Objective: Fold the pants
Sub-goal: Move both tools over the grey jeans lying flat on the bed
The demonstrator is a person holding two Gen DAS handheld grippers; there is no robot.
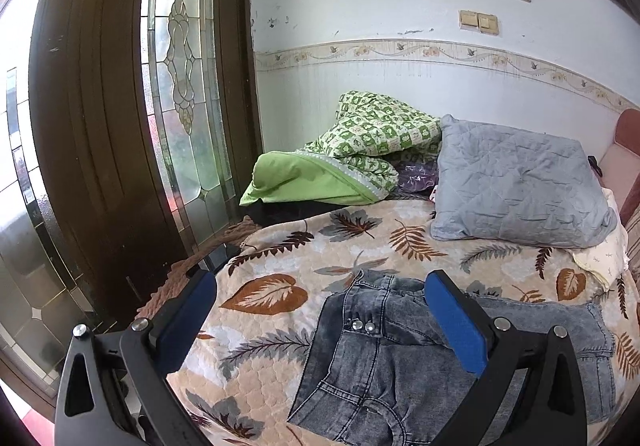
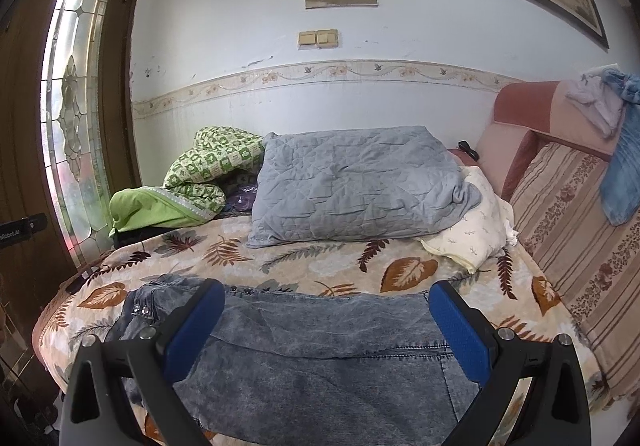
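Grey washed denim pants (image 1: 384,358) lie on the leaf-patterned bedspread (image 1: 280,246) at the near edge of the bed. In the left wrist view the waistband end with metal studs (image 1: 362,324) is in front of my left gripper (image 1: 320,286), which is open and empty above it. In the right wrist view the pants (image 2: 320,358) lie doubled over, legs stretching right. My right gripper (image 2: 326,294) is open and empty above the legs.
A grey quilted pillow (image 2: 356,186) and a cream pillow (image 2: 472,230) lie at the back of the bed. A green quilt (image 1: 360,150) is heaped at the back left. A wooden door with glass panels (image 1: 120,126) stands left. A striped sofa back (image 2: 572,222) is on the right.
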